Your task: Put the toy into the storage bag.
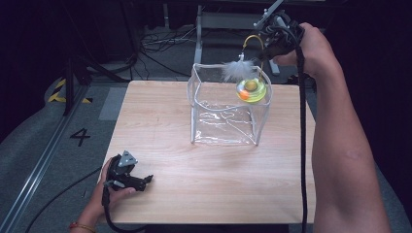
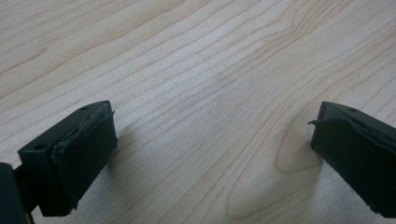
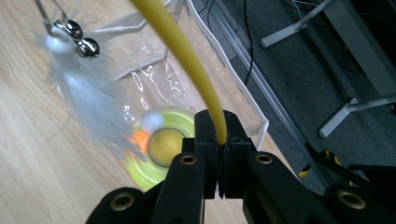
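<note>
A cat toy hangs above a clear plastic box (image 1: 226, 124) on the wooden table (image 1: 160, 145). Its yellow-green disc base (image 1: 251, 90) with an orange ball sits over the box's far right corner, and a white feather (image 1: 238, 70) dangles beside it. My right gripper (image 1: 272, 41) is shut on the toy's yellow curved wire (image 3: 187, 51), held high above the box. In the right gripper view the feather (image 3: 88, 102) and two small bells (image 3: 79, 37) hang left of the wire, over the disc (image 3: 161, 147). My left gripper (image 1: 145, 180) rests low on the table's near left, open, with bare wood between its pads (image 2: 84, 149).
The table's far edge runs just behind the box. Beyond it lie a grey floor, loose cables (image 1: 160, 41) and metal desk legs (image 1: 199, 29). A rail (image 1: 39, 160) and a painted number mark the floor left of the table.
</note>
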A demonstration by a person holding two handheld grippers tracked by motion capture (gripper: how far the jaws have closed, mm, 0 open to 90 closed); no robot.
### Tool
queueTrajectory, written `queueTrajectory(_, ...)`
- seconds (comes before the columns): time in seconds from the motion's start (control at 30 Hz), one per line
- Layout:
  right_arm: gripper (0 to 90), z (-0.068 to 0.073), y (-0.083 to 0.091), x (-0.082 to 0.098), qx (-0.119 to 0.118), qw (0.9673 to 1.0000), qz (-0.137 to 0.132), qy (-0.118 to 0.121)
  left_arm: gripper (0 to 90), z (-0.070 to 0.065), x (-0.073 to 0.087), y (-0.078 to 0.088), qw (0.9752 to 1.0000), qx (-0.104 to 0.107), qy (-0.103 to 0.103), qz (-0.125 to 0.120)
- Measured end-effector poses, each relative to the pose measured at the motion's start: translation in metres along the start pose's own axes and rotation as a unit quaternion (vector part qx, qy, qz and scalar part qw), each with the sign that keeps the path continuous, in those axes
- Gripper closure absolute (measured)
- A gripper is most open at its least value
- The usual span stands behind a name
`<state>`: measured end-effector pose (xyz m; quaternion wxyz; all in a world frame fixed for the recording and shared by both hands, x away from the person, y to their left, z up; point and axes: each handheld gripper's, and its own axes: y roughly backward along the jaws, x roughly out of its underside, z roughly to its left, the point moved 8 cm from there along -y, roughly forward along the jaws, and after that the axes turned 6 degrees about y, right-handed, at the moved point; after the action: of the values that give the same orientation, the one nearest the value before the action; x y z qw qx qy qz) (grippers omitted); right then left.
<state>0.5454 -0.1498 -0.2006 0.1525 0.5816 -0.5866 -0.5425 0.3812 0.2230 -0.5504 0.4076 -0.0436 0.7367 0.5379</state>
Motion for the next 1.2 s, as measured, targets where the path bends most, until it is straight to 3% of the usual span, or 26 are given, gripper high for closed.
queueTrajectory(0.43, 88.2, 0.0, -0.02, 0.006, -0.005, 1.0, 0.006, -0.002, 0.5, 0.0, 0.0, 0.0, 1.0, 0.0, 0.0, 0.0)
queueTrajectory(1.2, 88.2, 0.026, -0.092, 0.036, -0.064, 0.9967, 0.049, 0.007, 0.5, 0.0, 0.0, 0.0, 1.0, -0.001, -0.003, 0.0)
